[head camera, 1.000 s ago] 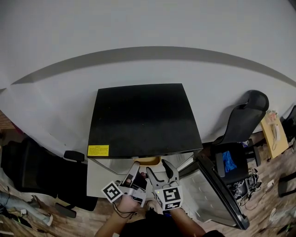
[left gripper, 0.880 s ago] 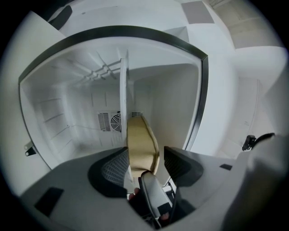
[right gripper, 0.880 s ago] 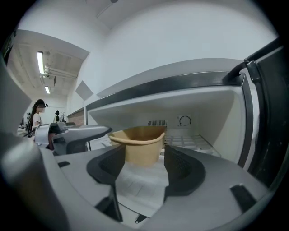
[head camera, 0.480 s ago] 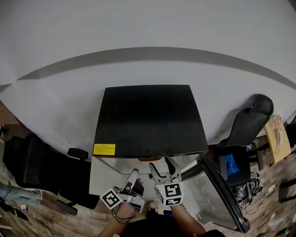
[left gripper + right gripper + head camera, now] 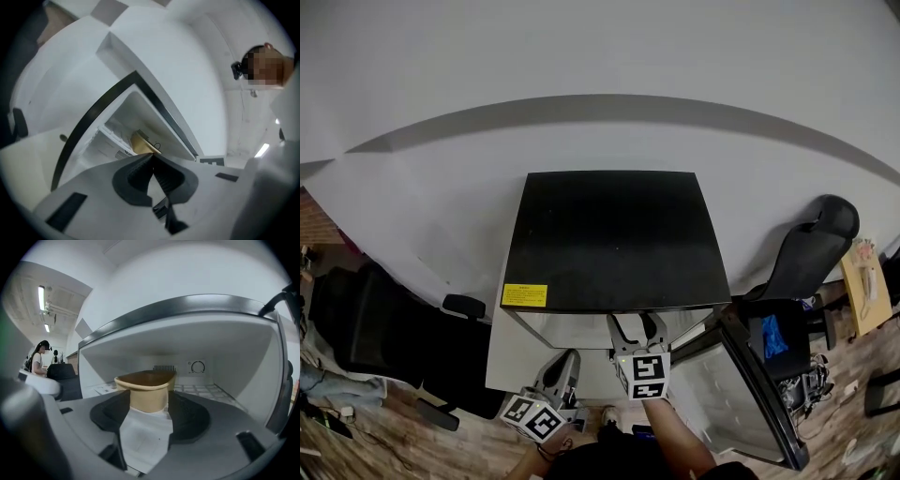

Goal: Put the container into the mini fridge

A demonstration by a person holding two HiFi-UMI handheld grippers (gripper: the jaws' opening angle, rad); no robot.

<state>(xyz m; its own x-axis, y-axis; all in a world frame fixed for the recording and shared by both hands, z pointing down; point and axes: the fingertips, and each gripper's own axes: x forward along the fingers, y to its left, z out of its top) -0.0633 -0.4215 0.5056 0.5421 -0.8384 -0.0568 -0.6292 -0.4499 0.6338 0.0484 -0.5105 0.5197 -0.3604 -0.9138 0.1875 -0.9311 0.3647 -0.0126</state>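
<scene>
The two fingers [image 5: 190, 416] of the right gripper [image 5: 639, 327] are pressed against one tan container [image 5: 146, 389], which is held just inside the opening of the single mini fridge [image 5: 619, 239]. Whether it rests on the shelf cannot be told. The two fingers [image 5: 136, 176] of the left gripper [image 5: 568, 358] are closed together with nothing between them, and this gripper is held low outside the fridge front. One door [image 5: 741, 394] is swung open to the right. One yellow label [image 5: 525, 295] is seen on the black top, and one dial [image 5: 198, 366] on the back wall.
</scene>
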